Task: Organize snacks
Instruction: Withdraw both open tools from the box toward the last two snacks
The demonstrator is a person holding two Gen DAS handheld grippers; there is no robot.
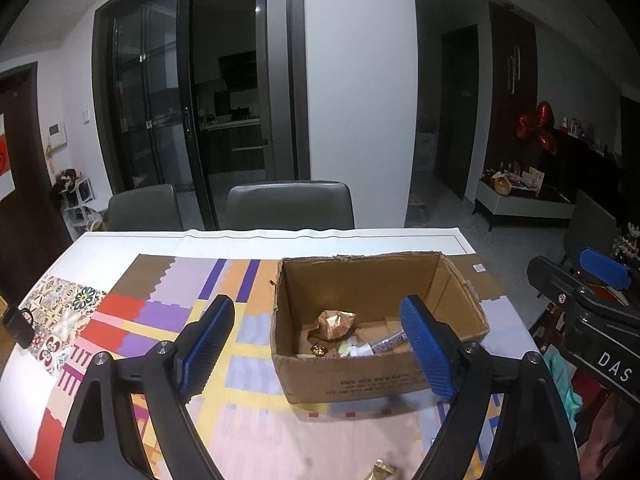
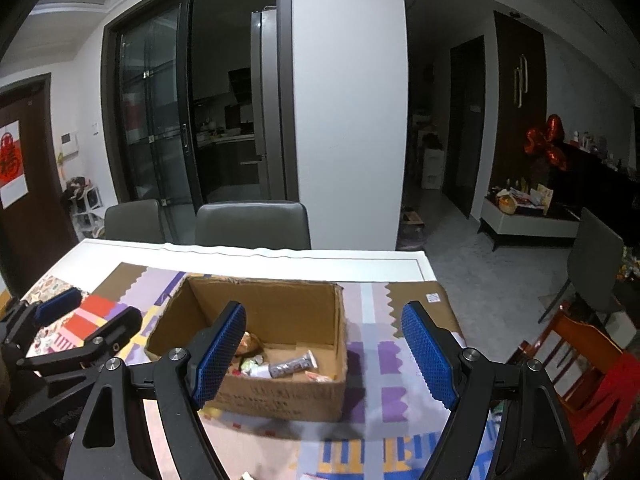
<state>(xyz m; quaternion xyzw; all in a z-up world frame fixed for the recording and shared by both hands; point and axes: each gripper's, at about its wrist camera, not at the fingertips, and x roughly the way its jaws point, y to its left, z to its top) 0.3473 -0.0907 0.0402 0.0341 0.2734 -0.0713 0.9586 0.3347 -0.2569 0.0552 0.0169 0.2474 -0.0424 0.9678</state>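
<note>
An open cardboard box [image 1: 380, 376] stands on the patterned tablecloth; it also shows in the right wrist view [image 2: 288, 396]. Inside lie a gold wrapper [image 1: 334, 324], a grey tube snack [image 2: 292, 366] and several small sweets. My left gripper [image 1: 320, 348] is open and empty, held above the near side of the box. My right gripper [image 2: 326, 354] is open and empty, also above the box's near side. A gold-wrapped snack [image 1: 382, 471] lies on the cloth at the bottom edge of the left wrist view. The right gripper also shows at the right of the left wrist view [image 1: 592, 292].
Two grey chairs [image 1: 288, 204] stand behind the table's far edge. A black object [image 1: 18, 326] lies at the table's left edge. A wooden chair with red cloth [image 2: 588, 356] stands to the right. The tablecloth [image 1: 160, 320] spreads left of the box.
</note>
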